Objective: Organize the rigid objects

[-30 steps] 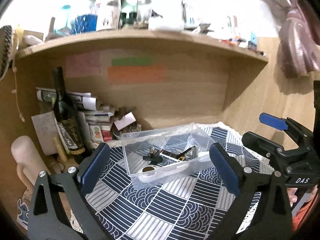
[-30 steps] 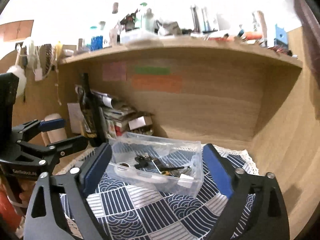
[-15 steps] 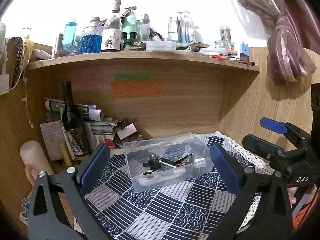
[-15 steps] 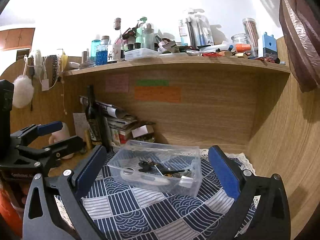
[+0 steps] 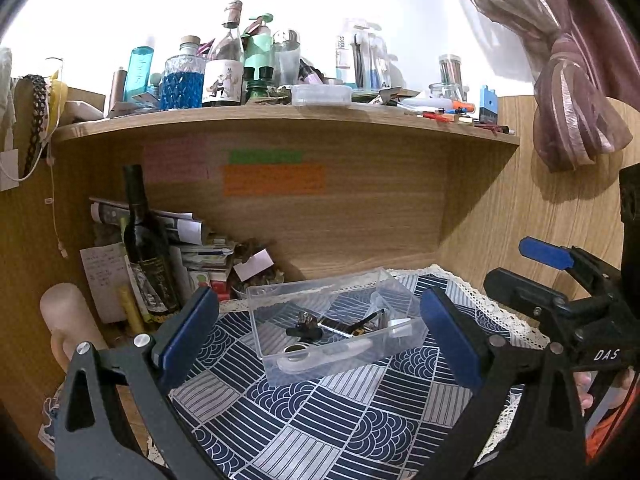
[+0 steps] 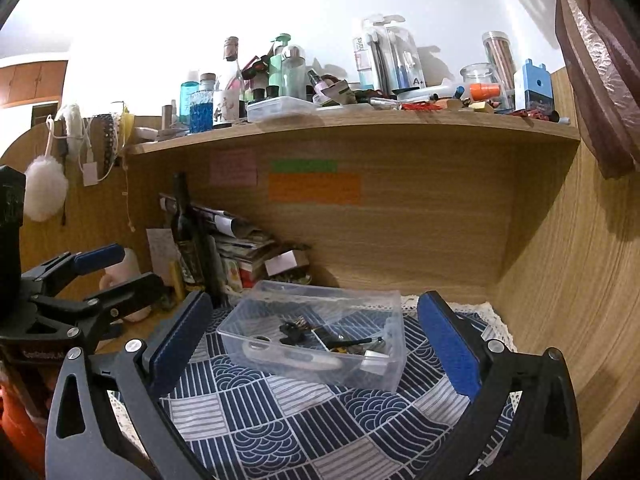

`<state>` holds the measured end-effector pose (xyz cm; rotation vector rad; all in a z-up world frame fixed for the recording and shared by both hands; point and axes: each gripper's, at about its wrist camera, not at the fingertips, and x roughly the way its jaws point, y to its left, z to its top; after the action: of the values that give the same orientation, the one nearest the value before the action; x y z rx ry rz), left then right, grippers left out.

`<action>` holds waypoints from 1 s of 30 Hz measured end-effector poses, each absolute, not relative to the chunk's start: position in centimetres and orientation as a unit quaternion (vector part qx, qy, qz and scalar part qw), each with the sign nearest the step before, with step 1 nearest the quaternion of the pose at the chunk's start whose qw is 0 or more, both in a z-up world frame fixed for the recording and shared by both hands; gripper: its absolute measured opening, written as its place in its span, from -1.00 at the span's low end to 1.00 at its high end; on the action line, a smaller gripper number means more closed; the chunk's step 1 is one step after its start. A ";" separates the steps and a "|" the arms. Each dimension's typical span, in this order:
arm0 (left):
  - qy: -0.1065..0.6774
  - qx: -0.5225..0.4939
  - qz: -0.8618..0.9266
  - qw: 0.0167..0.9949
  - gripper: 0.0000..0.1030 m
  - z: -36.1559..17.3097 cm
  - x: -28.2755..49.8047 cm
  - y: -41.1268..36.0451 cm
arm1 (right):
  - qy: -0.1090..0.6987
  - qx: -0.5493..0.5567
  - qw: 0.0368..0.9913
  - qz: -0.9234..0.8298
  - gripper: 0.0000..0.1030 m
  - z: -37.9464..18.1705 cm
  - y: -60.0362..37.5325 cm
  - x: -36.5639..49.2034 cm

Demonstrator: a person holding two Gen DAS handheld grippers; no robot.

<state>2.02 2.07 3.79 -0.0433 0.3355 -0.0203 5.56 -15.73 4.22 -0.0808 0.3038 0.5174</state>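
A clear plastic box [image 5: 276,344] sits on the blue patterned cloth [image 5: 304,412]; it also shows in the right wrist view [image 6: 384,360]. It holds small rigid items: a black clip [image 5: 304,330], a white tool [image 5: 320,358], a dark pen [image 6: 352,342] and metal bits. My left gripper [image 5: 318,328] is open and empty, back from the box. My right gripper [image 6: 312,340] is open and empty, also back from the box. Each gripper appears at the edge of the other's view.
A dark wine bottle [image 5: 144,248] and a stack of papers and boxes [image 5: 200,252] stand at the back left. A crowded shelf [image 5: 280,116] runs overhead. Wooden walls close the back and right. A pale cylinder [image 5: 64,320] stands at left.
Both grippers have pulled back and tilted up, so the box looks smaller and the top shelf has come into view. Both stay open.
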 end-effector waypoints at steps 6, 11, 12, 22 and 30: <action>0.168 -0.023 -0.013 0.985 0.98 3.7 2.1 1.9 | 0.150 -0.040 0.955 0.253 0.99 4.2 -15.6 5.6; 0.166 -0.021 -0.015 0.986 0.98 3.7 2.2 1.7 | 0.151 -0.040 0.955 0.253 0.99 4.2 -15.5 5.5; 0.166 -0.021 -0.015 0.986 0.98 3.7 2.2 1.7 | 0.151 -0.040 0.955 0.252 0.99 4.2 -15.5 5.5; 0.170 -0.018 -0.013 0.985 0.99 3.7 2.3 1.5 | 0.148 -0.032 0.956 0.249 0.99 4.3 -15.8 5.6; 0.171 -0.027 -0.016 0.985 0.99 3.6 2.6 1.5 | 0.152 -0.030 0.956 0.249 0.99 4.1 -15.8 5.8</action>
<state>2.55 1.49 3.59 -0.0549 0.3440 -0.0317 5.82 -15.76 4.14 -0.0615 0.3082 0.5060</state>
